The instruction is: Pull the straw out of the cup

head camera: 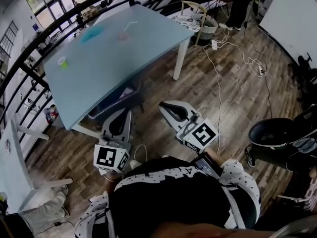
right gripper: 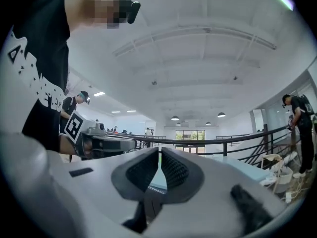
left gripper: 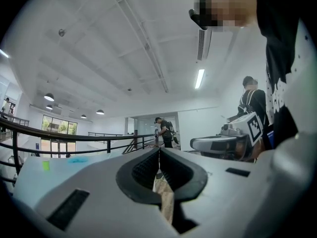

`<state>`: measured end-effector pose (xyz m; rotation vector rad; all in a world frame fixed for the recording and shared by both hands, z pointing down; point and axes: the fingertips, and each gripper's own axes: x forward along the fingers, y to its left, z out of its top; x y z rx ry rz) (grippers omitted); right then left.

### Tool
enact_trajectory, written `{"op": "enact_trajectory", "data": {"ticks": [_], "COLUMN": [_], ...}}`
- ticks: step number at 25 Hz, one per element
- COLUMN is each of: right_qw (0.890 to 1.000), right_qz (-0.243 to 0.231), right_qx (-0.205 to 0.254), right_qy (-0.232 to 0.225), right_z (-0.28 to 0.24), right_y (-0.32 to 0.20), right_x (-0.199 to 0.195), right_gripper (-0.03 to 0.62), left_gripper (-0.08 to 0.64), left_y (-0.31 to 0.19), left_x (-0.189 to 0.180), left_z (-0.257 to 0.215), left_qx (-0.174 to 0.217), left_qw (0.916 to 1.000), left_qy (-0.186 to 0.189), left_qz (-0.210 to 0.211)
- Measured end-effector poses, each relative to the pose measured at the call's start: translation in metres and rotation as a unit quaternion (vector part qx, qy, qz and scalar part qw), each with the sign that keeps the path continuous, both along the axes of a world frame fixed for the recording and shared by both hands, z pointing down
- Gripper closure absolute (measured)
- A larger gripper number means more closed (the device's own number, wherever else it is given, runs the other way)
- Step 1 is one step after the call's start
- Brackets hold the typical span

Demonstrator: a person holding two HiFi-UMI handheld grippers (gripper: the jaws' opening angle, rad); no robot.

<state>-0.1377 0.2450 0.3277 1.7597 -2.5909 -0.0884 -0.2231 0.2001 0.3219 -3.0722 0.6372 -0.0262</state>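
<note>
A small clear cup (head camera: 122, 35) with a white bent straw (head camera: 131, 26) in it stands far off on the pale blue table (head camera: 124, 58). Both grippers are held low near the person's body, well short of the table and over the wooden floor. My left gripper (head camera: 127, 112) is shut with nothing in it, its tips meeting in the left gripper view (left gripper: 159, 150). My right gripper (head camera: 163, 104) is also shut and empty (right gripper: 159, 151). Neither gripper view shows the cup.
A blue object (head camera: 92, 33) and a small green cup (head camera: 63, 62) lie on the table. A black bag (head camera: 116, 100) sits under it. White cables (head camera: 233, 53) cross the floor, a black chair (head camera: 277, 133) stands right, and a railing (head camera: 29, 73) runs behind.
</note>
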Motion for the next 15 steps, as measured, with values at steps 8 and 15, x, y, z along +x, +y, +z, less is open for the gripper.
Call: {"op": "enact_trajectory", "data": {"ticks": [8,15], "right_qw": [0.999,0.998], "right_qz": [-0.003,0.031], "right_qx": [0.004,0.006], "right_qy": [-0.033,-0.046], "right_z": [0.002,0.006], "right_y": [0.019,0.033], "right_x": [0.036,0.073], "right_gripper": [0.561,0.561], "left_gripper": [0.546,0.546], "left_y": [0.015,0.026], "left_x": [0.031,0.063], "left_z": [-0.006,-0.008], "left_qx": [0.018,0.024], "left_qw": [0.9996,0.9990], "left_qy": [-0.024,-0.032], "left_qz": [-0.002,0.018]}}
